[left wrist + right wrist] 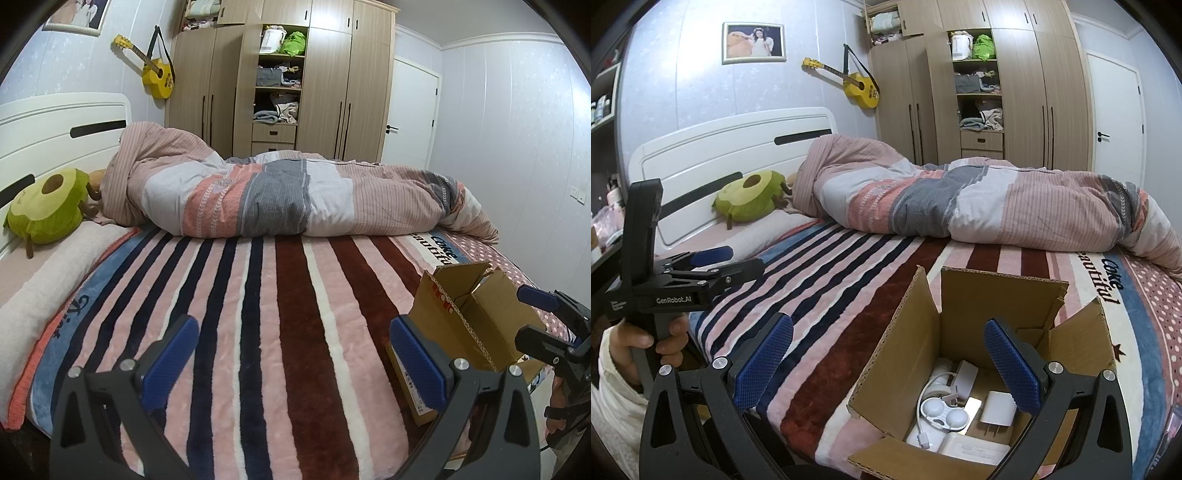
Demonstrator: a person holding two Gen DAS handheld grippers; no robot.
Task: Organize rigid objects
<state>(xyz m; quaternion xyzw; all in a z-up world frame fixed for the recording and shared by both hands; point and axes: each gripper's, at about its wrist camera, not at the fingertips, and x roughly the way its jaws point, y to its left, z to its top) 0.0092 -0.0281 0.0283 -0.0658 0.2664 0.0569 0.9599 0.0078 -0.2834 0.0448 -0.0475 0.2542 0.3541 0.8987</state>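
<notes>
An open cardboard box [912, 332] stands on the striped blanket near the bed's front right edge. Inside lie several white rigid items: a round twin-pod case [943, 413], a plug adapter [997, 410], a flat charger block [975, 448] and a cable [925, 437]. My right gripper [888, 362] hovers open over the box's left side, holding nothing. In the left wrist view the box [469, 317] sits just right of my open, empty left gripper [295, 362], with the right gripper [533, 317] beyond it. A hand [661, 339] holds the left gripper [738, 260] over the bed's left edge.
The striped fleece blanket [295, 295] covers the bed. A rolled quilt [280, 195] lies across its far side, with an avocado plush [48, 206] by the white headboard [55, 125]. A wardrobe [280, 81], a yellow guitar [157, 74] and a door [410, 114] stand behind.
</notes>
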